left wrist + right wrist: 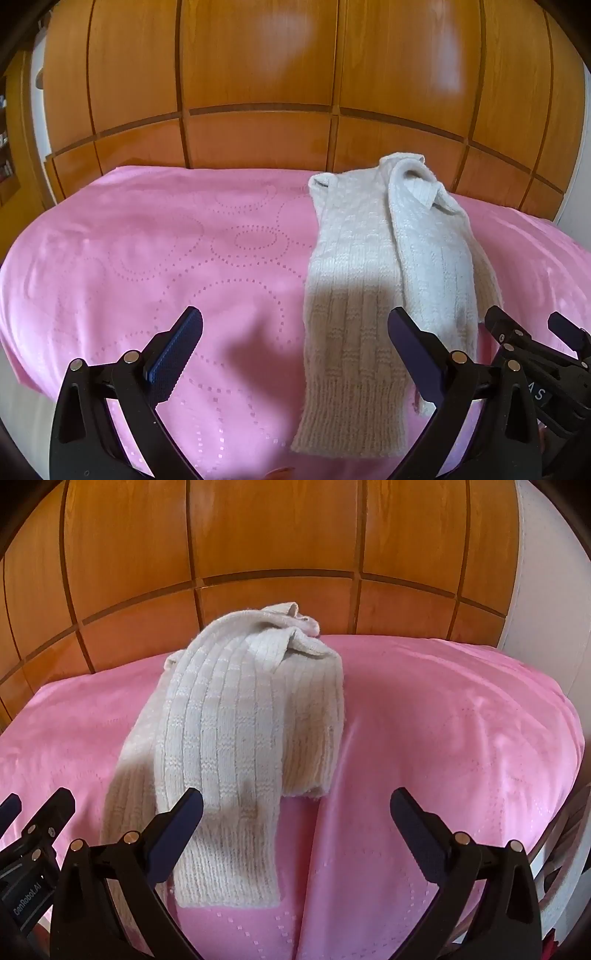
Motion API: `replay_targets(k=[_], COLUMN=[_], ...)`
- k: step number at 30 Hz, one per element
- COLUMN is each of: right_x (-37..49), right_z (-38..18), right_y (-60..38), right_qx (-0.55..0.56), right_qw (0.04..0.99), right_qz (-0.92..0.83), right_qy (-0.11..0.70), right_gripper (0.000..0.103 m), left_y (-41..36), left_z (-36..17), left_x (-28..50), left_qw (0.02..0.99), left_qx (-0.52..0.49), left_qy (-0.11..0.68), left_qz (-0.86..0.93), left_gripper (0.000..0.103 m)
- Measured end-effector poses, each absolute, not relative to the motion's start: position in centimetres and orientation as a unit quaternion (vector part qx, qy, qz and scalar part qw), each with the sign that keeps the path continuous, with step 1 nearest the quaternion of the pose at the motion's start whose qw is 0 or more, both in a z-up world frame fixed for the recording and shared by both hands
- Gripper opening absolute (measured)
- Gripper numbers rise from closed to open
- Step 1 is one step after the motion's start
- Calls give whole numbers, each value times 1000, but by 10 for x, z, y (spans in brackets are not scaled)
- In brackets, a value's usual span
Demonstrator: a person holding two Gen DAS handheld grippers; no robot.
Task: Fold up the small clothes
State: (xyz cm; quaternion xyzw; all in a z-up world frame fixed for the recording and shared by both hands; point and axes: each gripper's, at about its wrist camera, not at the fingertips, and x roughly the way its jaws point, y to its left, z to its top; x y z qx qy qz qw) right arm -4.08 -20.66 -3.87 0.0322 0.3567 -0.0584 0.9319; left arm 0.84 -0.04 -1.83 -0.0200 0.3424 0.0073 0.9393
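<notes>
Nearest in the left wrist view, the left hand-held gripper (295, 332) hangs over the bed with its two fingers spread wide apart and nothing between them. Its left finger sits above bare pink cloth, and its right finger overlaps the near part of the sweater. At the right edge of that view, the right hand-held gripper (532, 328) shows just beside it.

In the right wrist view, the right hand-held gripper (295, 812) is likewise spread wide and holds nothing. Its left finger overlaps the near hem of the sweater, and its right finger is above bare cloth. The left hand-held gripper (37, 805) appears at the left edge.

Past the fingers, a cream knitted sweater (373, 280) (236, 716) lies folded into a long narrow shape on the pink bedspread (147, 240) (443, 720). One sleeve is laid lengthwise over the body, and the collar end is bunched at the far edge of the bed. The bedspread bears a pattern of dotted circles and has a crease running toward the right gripper.

Behind the bed stands a wooden panelled wardrobe (258, 74) (277, 535).
</notes>
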Motion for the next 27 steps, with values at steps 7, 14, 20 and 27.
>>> replay_targets(k=[7,14,20,27], right_x=[-40,-46,-47,-49], right_z=[-38,-35,-33,-31], right_y=[-202,-199,-199,-198], right_qx=[29,26,27,26], right_qw=[931,933,934,935], right_qz=[-58,-55,-51,-47], right_qy=[360,353,354,350], right_gripper=[101,101,101,101], left_y=[3,6,8,7], left_z=[-18,-16,-12,-11], left_x=[7,6,3,3], left_qw=[940,940,943,943], left_qx=[-25,-28,-28,-25], left_qy=[340,339,331,331], left_qz=[9,8,11,11], left_gripper=[100,100,100,100])
